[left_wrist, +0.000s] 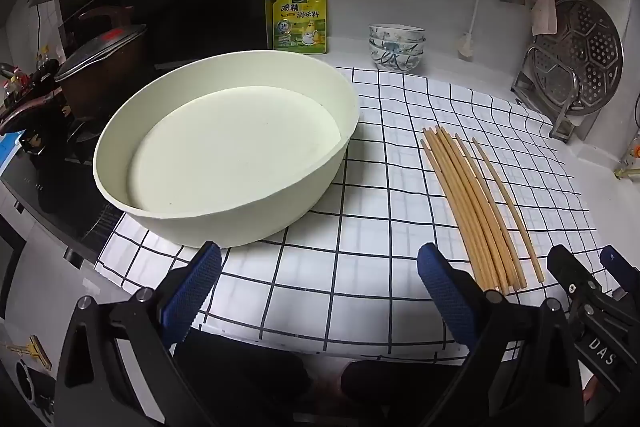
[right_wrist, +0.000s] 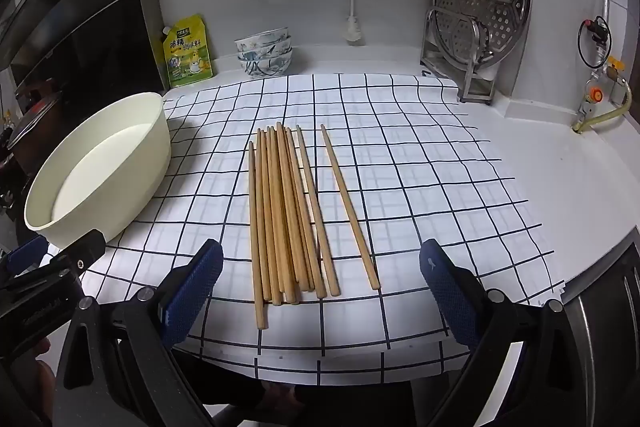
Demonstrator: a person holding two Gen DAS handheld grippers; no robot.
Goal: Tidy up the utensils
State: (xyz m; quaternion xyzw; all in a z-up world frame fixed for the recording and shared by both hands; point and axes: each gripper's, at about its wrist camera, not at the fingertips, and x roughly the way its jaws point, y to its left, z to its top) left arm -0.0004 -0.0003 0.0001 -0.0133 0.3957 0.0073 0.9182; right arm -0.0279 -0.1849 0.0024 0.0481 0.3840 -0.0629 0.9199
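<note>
Several wooden chopsticks (right_wrist: 288,219) lie side by side on a white checked cloth (right_wrist: 420,187); one chopstick (right_wrist: 349,207) lies a little apart on the right. They also show in the left wrist view (left_wrist: 476,203). A large empty cream basin (left_wrist: 224,147) stands on the cloth's left part, also seen in the right wrist view (right_wrist: 100,171). My left gripper (left_wrist: 320,291) is open and empty, just in front of the basin. My right gripper (right_wrist: 322,287) is open and empty, above the near ends of the chopsticks.
Stacked patterned bowls (right_wrist: 264,53) and a yellow seasoning pouch (right_wrist: 188,51) stand at the back wall. A metal steamer tray on a rack (right_wrist: 480,7) stands back right. A stove with a lidded pot (left_wrist: 100,67) is to the left. Gas pipes (right_wrist: 600,67) are far right.
</note>
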